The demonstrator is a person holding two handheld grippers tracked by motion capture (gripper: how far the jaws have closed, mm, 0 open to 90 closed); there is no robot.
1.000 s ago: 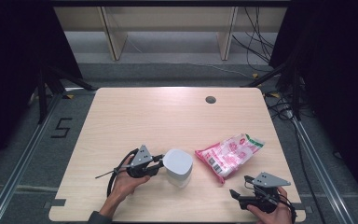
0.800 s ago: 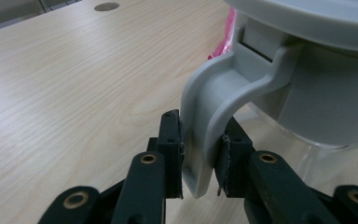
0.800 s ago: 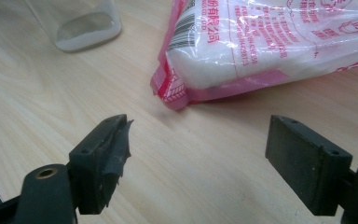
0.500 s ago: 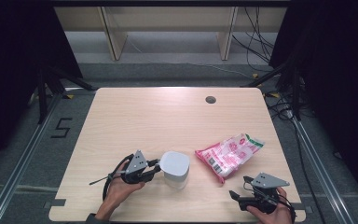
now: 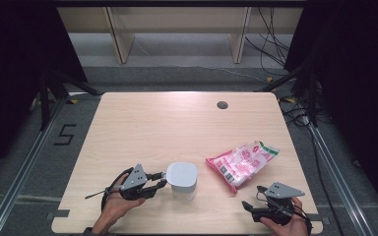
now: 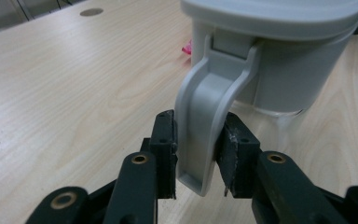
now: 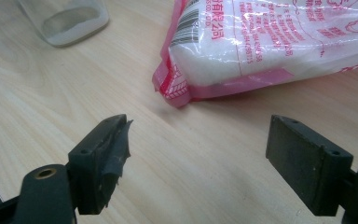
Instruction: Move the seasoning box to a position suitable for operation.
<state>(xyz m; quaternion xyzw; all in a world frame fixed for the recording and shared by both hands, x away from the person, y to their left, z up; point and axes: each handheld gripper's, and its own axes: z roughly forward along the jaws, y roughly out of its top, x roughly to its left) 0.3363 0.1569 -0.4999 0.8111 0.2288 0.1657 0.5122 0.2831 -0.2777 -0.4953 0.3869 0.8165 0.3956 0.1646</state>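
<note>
- My left hand-held gripper (image 5: pixel 161 184) is closed on the grey handle (image 6: pixel 204 126) of a lidded container (image 5: pixel 182 180); in the left gripper view both pads press the handle's flanks.
- The container stands upright on the wooden bench (image 5: pixel 177 128) near my edge, left of centre, with a grey lid and a clear lower body.
- My right hand-held gripper (image 7: pixel 205 163) rests low over the bench at the front right corner, jaws spread wide and holding nothing.
- A pink-and-white plastic bag of white granules (image 5: pixel 242 162) lies flat just ahead of that gripper, right of the container and apart from it.
</note>
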